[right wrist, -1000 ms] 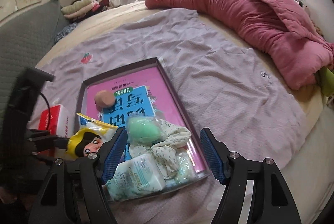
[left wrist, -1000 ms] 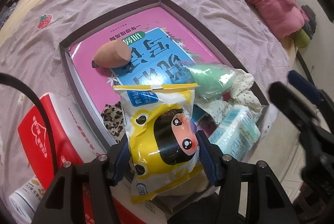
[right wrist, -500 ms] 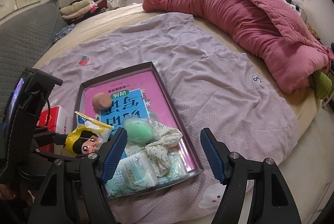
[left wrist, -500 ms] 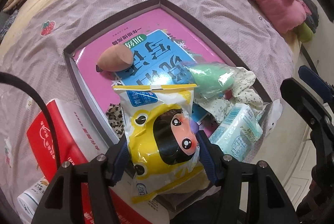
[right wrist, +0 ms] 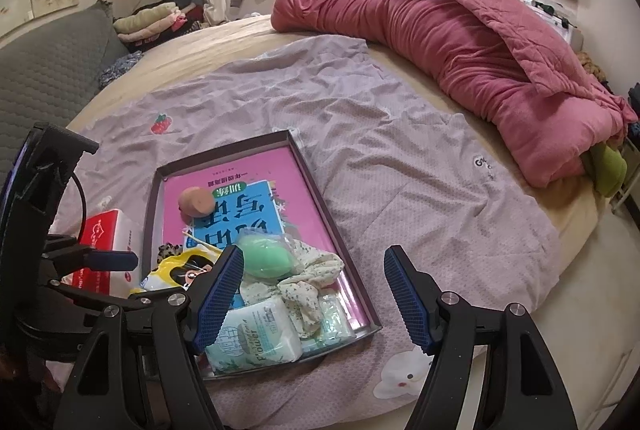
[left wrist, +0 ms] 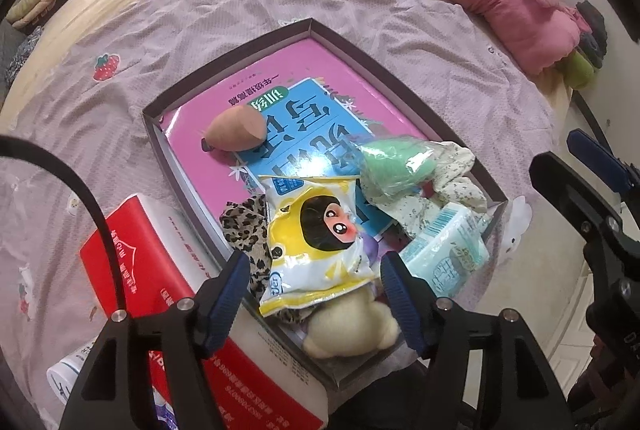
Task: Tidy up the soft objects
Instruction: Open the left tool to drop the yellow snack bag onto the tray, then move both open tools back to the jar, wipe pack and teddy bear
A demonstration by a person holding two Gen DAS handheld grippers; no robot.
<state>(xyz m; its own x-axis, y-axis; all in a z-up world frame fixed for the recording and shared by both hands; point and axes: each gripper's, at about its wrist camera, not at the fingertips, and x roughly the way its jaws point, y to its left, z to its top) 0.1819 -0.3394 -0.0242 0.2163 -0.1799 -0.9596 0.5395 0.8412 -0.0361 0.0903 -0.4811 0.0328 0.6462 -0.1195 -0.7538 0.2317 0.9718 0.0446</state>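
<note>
Snack bag (left wrist: 316, 238): yellow and white, with a cartoon face; it lies in the near end of the tray (left wrist: 352, 45), on a leopard cloth (left wrist: 244, 230) and a cream plush (left wrist: 352, 326).
Handling: likely light, puffy and slick (film that crinkles and slides); a firm squeeze could crush what is inside.
Where to hold: across the middle of its width or by the sealed top edge, not by a loose corner.
Left tongs (left wrist: 314, 290): opening, pads just clear of both sides of the bag, so it rests on its own.
Neighbours: green sponge (left wrist: 394, 161) in clear wrap, floral cloth (left wrist: 452, 173) and tissue pack (left wrist: 444, 254) crowd the same end; a peach sponge (left wrist: 238, 129) sits apart on the pink book (left wrist: 320, 77).
Right tongs (right wrist: 314, 294): wide, nothing between them, hanging over the tray's near corner.
Beyond: red box (left wrist: 132, 254) just beside the tray, all on the bed (left wrist: 200, 13).
</note>
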